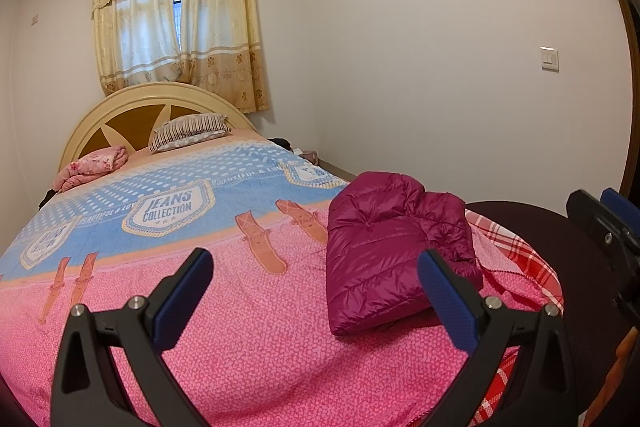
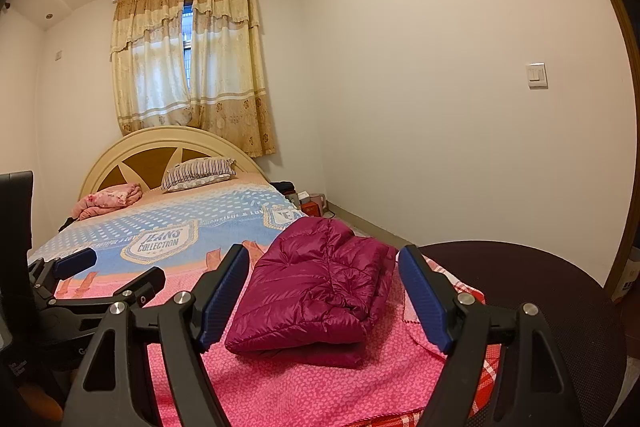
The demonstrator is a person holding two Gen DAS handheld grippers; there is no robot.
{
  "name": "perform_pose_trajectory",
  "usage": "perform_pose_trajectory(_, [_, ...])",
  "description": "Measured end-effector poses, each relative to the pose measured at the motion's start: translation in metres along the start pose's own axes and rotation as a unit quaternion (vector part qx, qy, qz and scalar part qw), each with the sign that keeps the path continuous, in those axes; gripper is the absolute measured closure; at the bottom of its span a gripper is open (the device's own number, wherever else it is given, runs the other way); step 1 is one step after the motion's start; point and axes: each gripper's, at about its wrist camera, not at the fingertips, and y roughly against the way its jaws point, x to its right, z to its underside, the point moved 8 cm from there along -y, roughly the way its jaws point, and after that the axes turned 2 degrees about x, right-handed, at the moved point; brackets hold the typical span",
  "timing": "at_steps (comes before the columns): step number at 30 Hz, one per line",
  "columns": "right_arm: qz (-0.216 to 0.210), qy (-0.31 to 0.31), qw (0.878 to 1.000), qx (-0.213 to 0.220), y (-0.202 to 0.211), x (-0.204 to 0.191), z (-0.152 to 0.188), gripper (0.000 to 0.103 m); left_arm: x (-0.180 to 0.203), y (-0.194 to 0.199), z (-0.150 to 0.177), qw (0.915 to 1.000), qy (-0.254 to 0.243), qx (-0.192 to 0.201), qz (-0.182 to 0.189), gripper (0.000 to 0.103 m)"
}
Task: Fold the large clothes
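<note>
Magenta puffer jacket [image 2: 316, 287] lies folded on the pink bedspread [image 2: 320, 387] near the foot, long axis toward the headboard. Left gripper [image 1: 316, 291] and right gripper [image 2: 324, 291]: jaws wide, empty.

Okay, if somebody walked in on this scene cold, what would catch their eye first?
Probably the folded magenta puffer jacket, lying near the foot of the bed on the pink and blue bedspread. Next, the two open grippers, left gripper and right gripper, held over the bed's near end, neither touching the jacket. Behind, yellow curtains hang above the arched headboard.
</note>
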Motion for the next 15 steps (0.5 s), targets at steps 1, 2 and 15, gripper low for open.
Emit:
perform_pose_trajectory(1, [-0.001,0.0,1.0,0.0,-0.0004,0.0003,-0.0002,0.025,-0.0002,-0.0001,-0.0001,1.0,0.0,0.0,-0.001,0.0])
perform_pose_trajectory(2, [-0.001,-0.001,1.0,0.0,-0.0003,-0.0001,0.0001,0.025,0.0001,-0.0001,0.0,1.0,-0.001,0.001,-0.002,0.0])
perform_pose_trajectory(15, [0.001,-0.004,1.0,0.003,0.0053,-0.0044,-0.0007,0.025,0.0003,-0.0002,-0.0006,1.0,0.0,0.004,-0.004,0.0])
